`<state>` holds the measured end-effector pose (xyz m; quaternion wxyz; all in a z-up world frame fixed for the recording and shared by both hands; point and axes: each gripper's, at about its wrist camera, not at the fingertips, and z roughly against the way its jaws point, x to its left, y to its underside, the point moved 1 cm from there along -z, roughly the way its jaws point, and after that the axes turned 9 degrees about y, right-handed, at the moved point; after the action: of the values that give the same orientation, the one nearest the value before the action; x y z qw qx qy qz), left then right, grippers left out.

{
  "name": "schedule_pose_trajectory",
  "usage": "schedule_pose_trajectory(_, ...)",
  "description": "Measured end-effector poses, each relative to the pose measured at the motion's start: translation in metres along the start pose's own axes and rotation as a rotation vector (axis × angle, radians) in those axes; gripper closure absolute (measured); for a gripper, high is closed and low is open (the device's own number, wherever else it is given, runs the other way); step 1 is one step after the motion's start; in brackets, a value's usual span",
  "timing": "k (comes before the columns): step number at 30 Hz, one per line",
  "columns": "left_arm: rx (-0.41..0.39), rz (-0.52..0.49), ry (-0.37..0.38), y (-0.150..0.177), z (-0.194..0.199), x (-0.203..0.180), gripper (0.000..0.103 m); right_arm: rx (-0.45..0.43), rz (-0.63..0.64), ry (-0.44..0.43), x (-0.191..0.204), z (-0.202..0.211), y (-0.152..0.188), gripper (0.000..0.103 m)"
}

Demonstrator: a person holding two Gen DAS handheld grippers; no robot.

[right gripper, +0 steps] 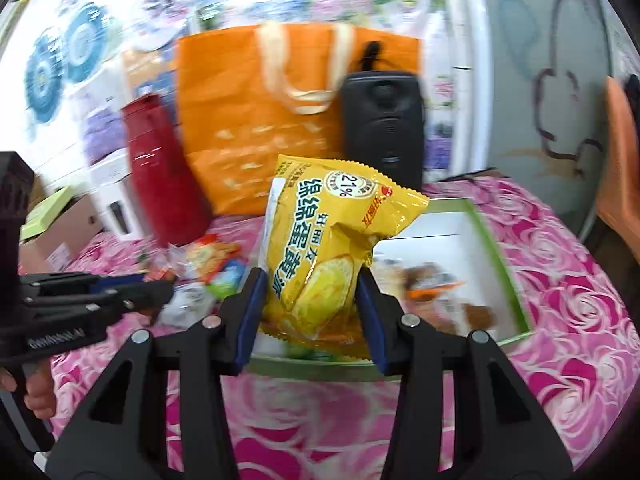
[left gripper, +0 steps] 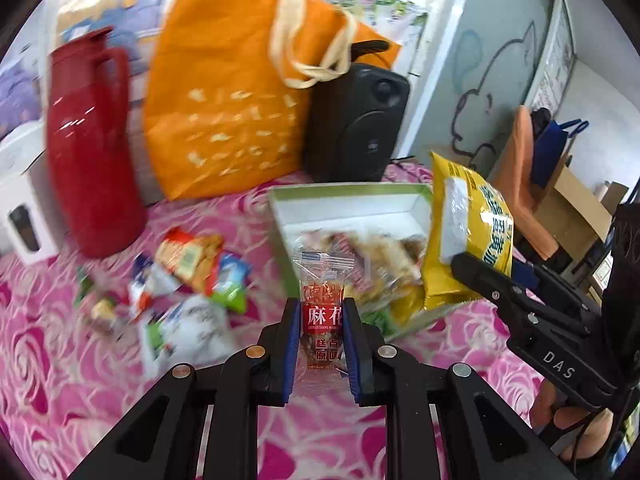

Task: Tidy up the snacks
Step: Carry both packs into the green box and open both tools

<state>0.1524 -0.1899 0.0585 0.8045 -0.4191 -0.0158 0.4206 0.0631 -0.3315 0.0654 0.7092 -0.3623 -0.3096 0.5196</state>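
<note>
The left gripper [left gripper: 321, 320], jaws clamped on a small clear-and-red crinkly snack packet [left gripper: 322, 300], and the right gripper [right gripper: 310, 300], jaws clamped on a light, puffy yellow foil bag [right gripper: 328, 240], hovered at the green-rimmed white cardboard box's [right gripper: 496, 248] near edge; both wrappers appeared slippery, best gripped mid-body.

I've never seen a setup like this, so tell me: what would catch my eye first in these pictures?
Probably the two snacks held up in the foreground: the left hand-held gripper pinches a small clear packet with a red label, and the right hand-held gripper clamps a big yellow snack bag over a green-rimmed white box. Behind them stand a bright orange tote bag and a red jug on the pink rose-patterned cloth.
</note>
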Motion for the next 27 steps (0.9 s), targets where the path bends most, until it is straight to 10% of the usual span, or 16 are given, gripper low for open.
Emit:
schedule_pose_trajectory(10, 0.076, -0.034, 0.095, -0.045, -0.085, -0.044, 0.083, 0.061, -0.076, 0.195, -0.099, -0.035, 0.001, 0.055)
schedule_pose_trajectory(21, 0.115, -0.033, 0.090, -0.062, -0.147, -0.047, 0.081, 0.089, -0.006, 0.070, -0.107, -0.101, -0.006, 0.053)
schedule_pose_trajectory(24, 0.122, -0.028, 0.072, -0.058, -0.151, -0.040, 0.048, 0.074, 0.082, 0.111, -0.098, -0.107, -0.003, 0.011)
schedule_pose_trajectory(27, 0.073, -0.030, 0.026, -0.055, -0.145, -0.035, 0.024, 0.020, 0.139, 0.142, -0.093, -0.098, -0.001, 0.007)
